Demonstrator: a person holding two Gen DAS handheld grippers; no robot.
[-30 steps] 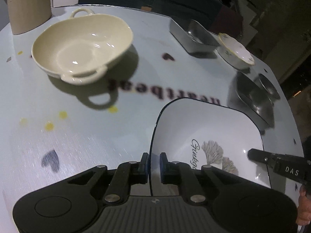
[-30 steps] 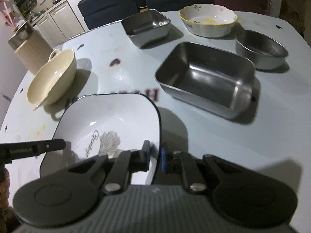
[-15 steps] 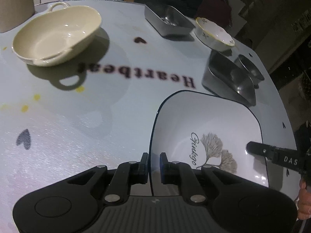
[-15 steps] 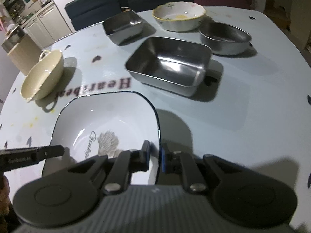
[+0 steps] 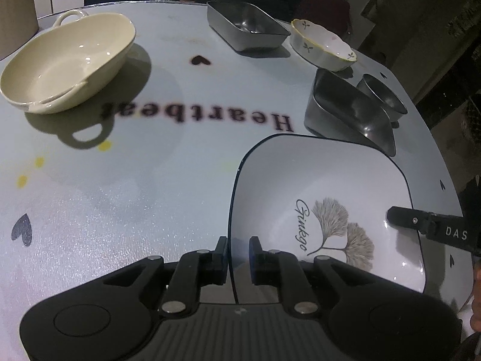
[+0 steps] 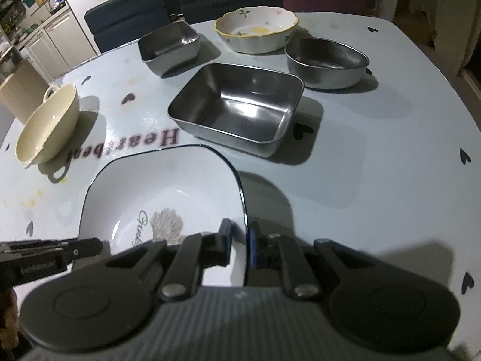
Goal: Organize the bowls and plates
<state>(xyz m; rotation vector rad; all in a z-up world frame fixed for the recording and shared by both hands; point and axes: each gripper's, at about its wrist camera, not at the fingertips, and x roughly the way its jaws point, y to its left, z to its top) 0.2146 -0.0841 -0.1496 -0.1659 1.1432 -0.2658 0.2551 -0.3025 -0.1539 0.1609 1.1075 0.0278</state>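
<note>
Both grippers hold a white square plate (image 5: 324, 186) with a dark rim and a ginkgo print, above the table. My left gripper (image 5: 239, 248) is shut on its left rim. My right gripper (image 6: 242, 234) is shut on its right rim (image 6: 240, 192). The right gripper's finger (image 5: 421, 222) shows at the plate's far side in the left wrist view; the left gripper's finger (image 6: 60, 254) shows in the right wrist view. A cream handled bowl (image 5: 69, 60) sits at the far left.
On the pale blue table (image 6: 390, 150) stand a large steel rectangular tray (image 6: 237, 105), a small steel tray (image 6: 170, 46), a round steel bowl (image 6: 327, 60) and a floral ceramic bowl (image 6: 257, 28). Dark chairs (image 6: 135, 12) line the far edge.
The held plate and both grippers have moved to the right, toward the large steel tray. Both grips are unchanged.
</note>
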